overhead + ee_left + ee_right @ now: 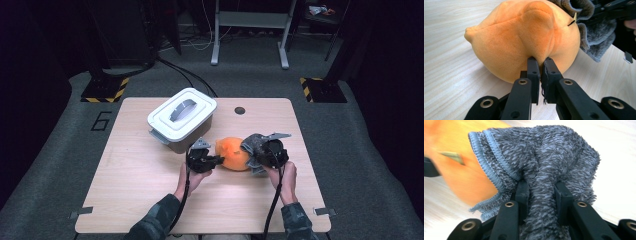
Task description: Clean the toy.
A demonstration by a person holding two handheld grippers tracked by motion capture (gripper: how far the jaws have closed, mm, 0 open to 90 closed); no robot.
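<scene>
Here your left tool is clenched on a pinch of the orange plush; in the left gripper view its jaws stand nearly together with a fold of the plush nipped between the tips, and a loose dark thread hangs off one pad. The plush lies on the desk, just in front of the lidded white bin, between your two hands. Its far side is hidden under the grey cloth, so you cannot tell what shape it has there. A small tag sticks out near the cloth's edge, blurred in the right gripper view and too small to read.

Your right tool is gripping the cloth: a thick bunched fold runs down between its jaws and fills the gap. The fold covers the pads, so their faces are out of sight. The cloth's blue hem drapes over the plush and touches it. From the high view, the right tool and cloth merge into one dark mass, and where cloth ends and tool begins is hard to make out. The lower end of the cloth is cut off by the frame's bottom edge.
</scene>
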